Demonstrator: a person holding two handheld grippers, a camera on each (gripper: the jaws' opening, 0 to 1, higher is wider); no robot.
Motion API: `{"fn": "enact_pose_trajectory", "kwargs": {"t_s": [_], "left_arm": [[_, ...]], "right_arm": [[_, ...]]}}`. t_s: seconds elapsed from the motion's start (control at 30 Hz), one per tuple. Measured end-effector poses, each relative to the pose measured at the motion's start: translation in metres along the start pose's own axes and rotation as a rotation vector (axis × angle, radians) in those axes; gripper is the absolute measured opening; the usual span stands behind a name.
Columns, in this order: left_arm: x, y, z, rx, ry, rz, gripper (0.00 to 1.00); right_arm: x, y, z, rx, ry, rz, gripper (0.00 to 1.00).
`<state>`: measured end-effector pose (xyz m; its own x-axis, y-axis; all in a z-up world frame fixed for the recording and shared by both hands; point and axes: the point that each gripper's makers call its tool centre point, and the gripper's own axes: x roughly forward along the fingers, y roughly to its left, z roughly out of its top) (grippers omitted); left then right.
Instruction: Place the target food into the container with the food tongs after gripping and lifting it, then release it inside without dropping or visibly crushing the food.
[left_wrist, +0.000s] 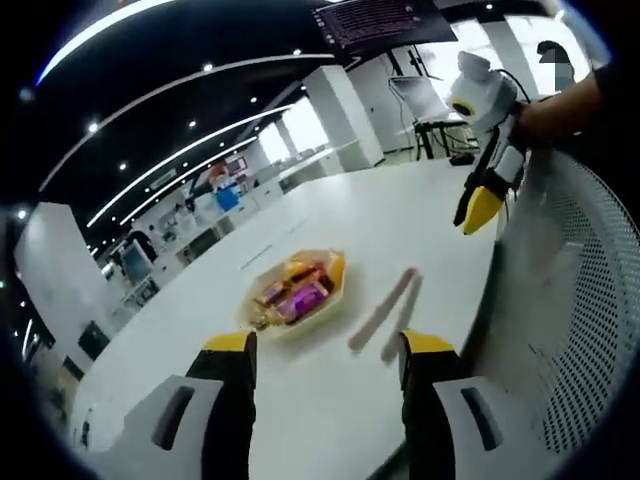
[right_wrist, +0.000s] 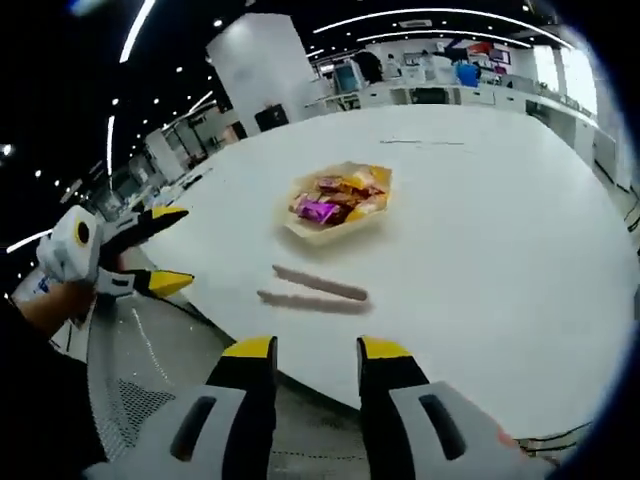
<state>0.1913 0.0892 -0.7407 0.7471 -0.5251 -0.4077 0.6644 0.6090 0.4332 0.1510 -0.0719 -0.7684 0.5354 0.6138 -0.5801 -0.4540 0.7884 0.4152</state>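
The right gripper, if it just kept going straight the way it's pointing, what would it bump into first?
Probably the food tongs, lying on the white table directly ahead of the right gripper's open jaws. Beyond them sits the tray of wrapped snacks. Depth is unclear, so it could meet the table's edge first.

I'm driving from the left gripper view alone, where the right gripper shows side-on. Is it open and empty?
Observer: Yes. The right gripper view shows the right gripper with its jaws apart and nothing between them.
Operator: What lies ahead of it?
Observer: The tongs, crosswise on the table, with the tray of wrapped snacks beyond.
Operator: And my left one, seen from outside?
Observer: The left gripper is open, held off the table's edge by a mesh chair.
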Motion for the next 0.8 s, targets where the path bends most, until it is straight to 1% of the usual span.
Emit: {"fn": "enact_pose_trajectory", "kwargs": {"t_s": [0.03,0.07,0.13,0.17,0.2,0.27,0.3,0.33,0.37,0.4,0.43,0.47,0.5,0.57,0.6,0.63,0.7,0.77,0.8], "left_arm": [[0.001,-0.003,0.002,0.043,-0.008,-0.006,0.66],[0.001,-0.008,0.004,0.087,-0.015,-0.018,0.70],[0.001,-0.015,0.003,0.119,-0.013,-0.037,0.67],[0.001,-0.017,0.003,0.128,-0.015,-0.034,0.65],[0.001,-0.018,0.004,0.143,-0.017,-0.028,0.66],[0.000,-0.024,0.003,0.199,-0.024,-0.055,0.70],[0.000,-0.026,0.003,0.225,-0.014,-0.070,0.70],[0.001,-0.028,0.000,0.248,0.004,-0.078,0.68],[0.002,-0.027,-0.005,0.269,0.051,-0.073,0.63],[0.001,-0.027,-0.009,0.284,0.076,-0.066,0.58],[0.002,-0.024,-0.010,0.321,0.074,-0.047,0.53],[0.000,-0.025,-0.008,0.318,0.062,-0.046,0.46],[-0.001,-0.025,-0.006,0.311,0.050,-0.045,0.44],[-0.003,-0.026,-0.003,0.309,0.035,-0.040,0.42],[-0.003,-0.027,-0.003,0.315,0.035,-0.035,0.42],[-0.003,-0.026,-0.004,0.317,0.038,-0.036,0.41],[-0.003,-0.028,-0.007,0.314,0.057,-0.052,0.37],[-0.002,-0.028,-0.008,0.312,0.062,-0.058,0.31],[-0.001,-0.027,-0.007,0.312,0.062,-0.057,0.30]], "right_arm": [[-0.001,0.001,0.000,0.004,-0.020,0.011,0.30],[-0.003,0.001,-0.007,0.038,-0.019,0.022,0.30],[-0.004,0.000,-0.024,0.126,0.021,0.032,0.29],[-0.004,0.000,-0.027,0.109,0.033,0.034,0.26],[-0.003,-0.001,-0.029,0.055,0.056,0.021,0.21],[0.001,-0.008,-0.027,-0.106,0.065,-0.045,0.19],[0.003,-0.010,-0.034,-0.166,0.113,-0.062,0.18],[0.003,-0.010,-0.038,-0.170,0.138,-0.067,0.17],[0.002,-0.012,-0.047,-0.164,0.191,-0.074,0.16],[0.002,-0.015,-0.050,-0.165,0.211,-0.083,0.13],[0.001,-0.018,-0.052,-0.172,0.221,-0.107,0.10],[0.001,-0.019,-0.048,-0.198,0.195,-0.115,0.08],[0.000,-0.021,-0.045,-0.220,0.174,-0.128,0.04],[-0.001,-0.024,-0.050,-0.222,0.194,-0.147,0.02],[-0.002,-0.028,-0.056,-0.227,0.225,-0.165,0.03],[-0.003,-0.030,-0.059,-0.234,0.241,-0.174,0.02],[-0.003,-0.029,-0.058,-0.260,0.226,-0.177,0.02],[-0.003,-0.030,-0.057,-0.258,0.226,-0.173,0.02],[-0.003,-0.031,-0.057,-0.257,0.231,-0.172,0.02]]}}
